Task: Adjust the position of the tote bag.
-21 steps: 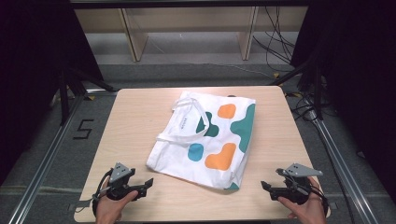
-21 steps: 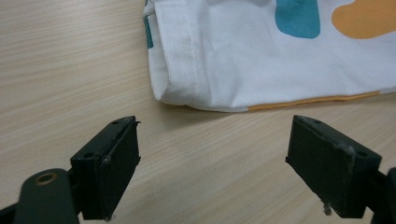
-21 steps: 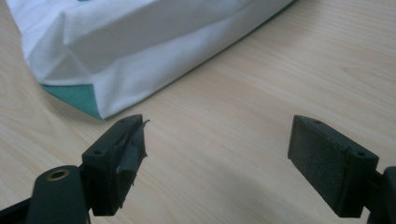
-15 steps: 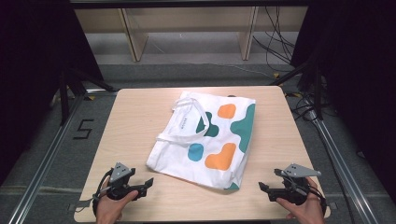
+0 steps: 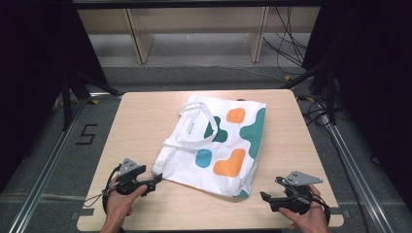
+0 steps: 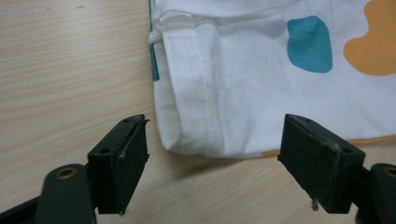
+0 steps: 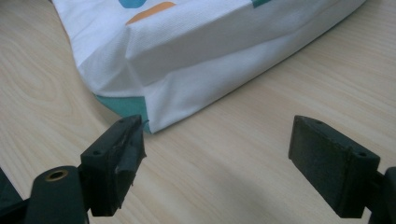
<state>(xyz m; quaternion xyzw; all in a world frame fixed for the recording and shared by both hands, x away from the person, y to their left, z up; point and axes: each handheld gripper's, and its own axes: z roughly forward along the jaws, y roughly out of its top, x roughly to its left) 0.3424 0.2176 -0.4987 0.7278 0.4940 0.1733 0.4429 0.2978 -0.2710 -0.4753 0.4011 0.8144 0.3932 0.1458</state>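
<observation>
One pale wooden table (image 5: 145, 111), dark curtains (image 5: 34, 73) around.

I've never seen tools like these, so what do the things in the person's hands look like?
Each hand holds a black device: the left gripper and the right gripper. Both carry a grey three-cornered plate on top and trail a thin black cable. Close up, their two jaws are blocky black pads, slightly frayed. No sleeves show.

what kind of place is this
Probably a lab recording rig, not a home: a bare wooden table inside black curtains, metal rails on the floor, loose cables behind. Just a tote bag lies on the table.
</observation>
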